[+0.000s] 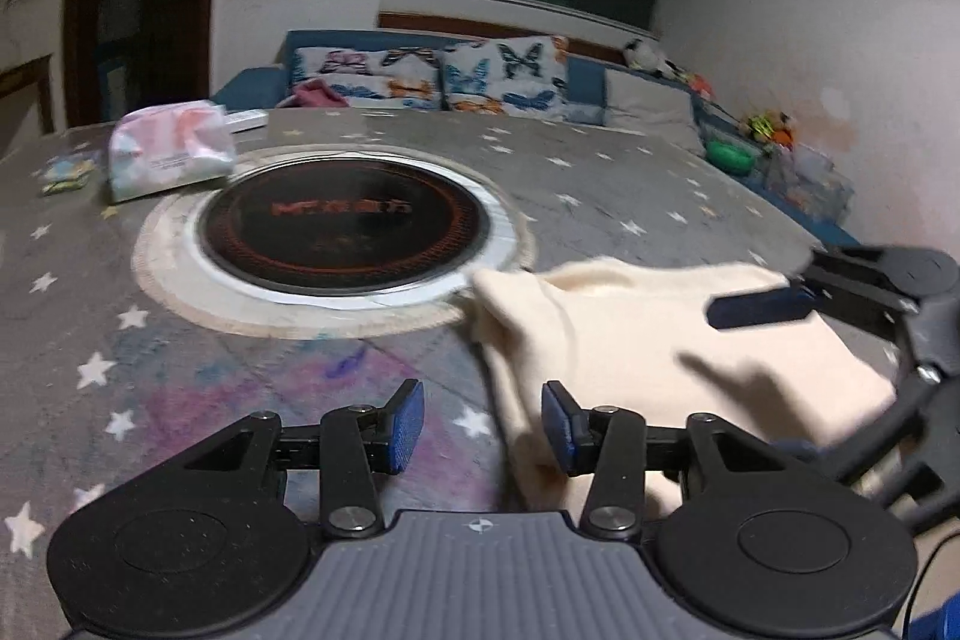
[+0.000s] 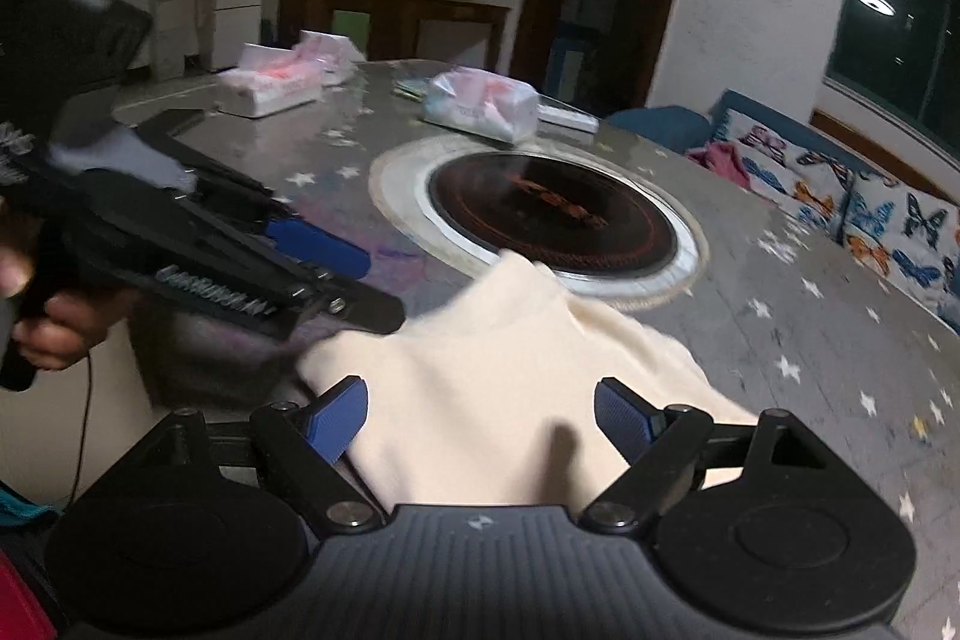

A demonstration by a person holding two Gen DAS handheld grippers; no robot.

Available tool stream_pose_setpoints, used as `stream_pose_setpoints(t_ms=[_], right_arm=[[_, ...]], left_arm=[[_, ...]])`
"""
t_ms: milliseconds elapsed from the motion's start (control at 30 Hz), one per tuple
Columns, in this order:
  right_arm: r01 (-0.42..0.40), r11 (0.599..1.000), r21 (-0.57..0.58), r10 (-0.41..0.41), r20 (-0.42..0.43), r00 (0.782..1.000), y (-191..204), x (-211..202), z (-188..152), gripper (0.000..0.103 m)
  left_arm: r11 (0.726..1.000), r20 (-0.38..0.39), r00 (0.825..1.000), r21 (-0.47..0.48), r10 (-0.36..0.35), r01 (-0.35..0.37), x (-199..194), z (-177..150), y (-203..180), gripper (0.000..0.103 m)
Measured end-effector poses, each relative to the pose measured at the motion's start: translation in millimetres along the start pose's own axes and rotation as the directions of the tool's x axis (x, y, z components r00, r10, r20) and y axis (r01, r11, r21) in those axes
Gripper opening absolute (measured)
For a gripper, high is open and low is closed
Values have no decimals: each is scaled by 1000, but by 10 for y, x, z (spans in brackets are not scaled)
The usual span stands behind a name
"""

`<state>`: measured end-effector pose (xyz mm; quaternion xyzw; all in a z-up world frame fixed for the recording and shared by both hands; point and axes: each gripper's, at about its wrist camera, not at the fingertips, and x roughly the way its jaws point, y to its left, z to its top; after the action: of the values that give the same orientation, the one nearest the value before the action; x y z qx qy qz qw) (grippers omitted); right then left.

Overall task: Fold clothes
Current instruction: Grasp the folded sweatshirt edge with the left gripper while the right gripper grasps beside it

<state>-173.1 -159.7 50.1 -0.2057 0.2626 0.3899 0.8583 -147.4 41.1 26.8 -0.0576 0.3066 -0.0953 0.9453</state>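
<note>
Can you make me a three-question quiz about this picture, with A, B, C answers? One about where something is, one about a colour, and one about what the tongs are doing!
1. Where does the cream garment lie?
A. on the sofa
B. on the star-patterned table, next to the round black cooktop
C. on the floor

2. What colour are the pads on the tongs?
A. blue
B. yellow
C. green

3. What are the right tongs doing?
A. shut on the garment
B. shut on a tissue pack
C. open, holding nothing

Answers:
1 B, the cloth lies on the table with one corner at the cooktop's rim.
2 A, the pads are blue.
3 C, both pads stand wide apart over the cloth.
</note>
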Motion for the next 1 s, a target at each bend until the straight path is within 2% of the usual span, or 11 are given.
stream_pose_setpoints(t_ms=[133, 333, 367, 433, 567, 600, 700, 867, 1000], right_arm=[[-68, 996, -59, 66, -21, 998, 141, 54, 82, 78], [-145, 975, -169, 138, -56, 989, 422, 165, 151, 57], [-148, 972, -184, 138, -65, 988, 461, 193, 152, 52], [-140, 967, -213, 127, -77, 989, 530, 245, 147, 49], [-91, 968, -233, 76, -76, 994, 560, 275, 128, 29], [-93, 972, -214, 79, -72, 994, 540, 263, 136, 22], [-106, 985, -140, 98, -59, 993, 421, 202, 165, 17], [-128, 991, -32, 127, -21, 992, 219, 67, 204, 14], [-144, 989, 32, 143, 17, 990, 57, -55, 240, 14]], left_arm=[[996, 1, 1000, -89, 21, -20, -27, 92, 183, 46], [980, -14, 1000, -197, 2, -5, -17, 192, 345, 46], [977, -19, 1000, -212, -9, 5, -8, 201, 353, 46], [970, -30, 999, -241, -37, 29, 21, 212, 350, 47], [952, -49, 995, -299, -91, 72, 105, 227, 322, 51], [946, -53, 993, -314, -103, 81, 127, 233, 312, 53], [923, -63, 988, -368, -143, 111, 203, 249, 284, 56], [871, -81, 981, -477, -179, 120, 336, 270, 274, 64], [819, -95, 972, -560, -214, 125, 425, 280, 282, 66]])
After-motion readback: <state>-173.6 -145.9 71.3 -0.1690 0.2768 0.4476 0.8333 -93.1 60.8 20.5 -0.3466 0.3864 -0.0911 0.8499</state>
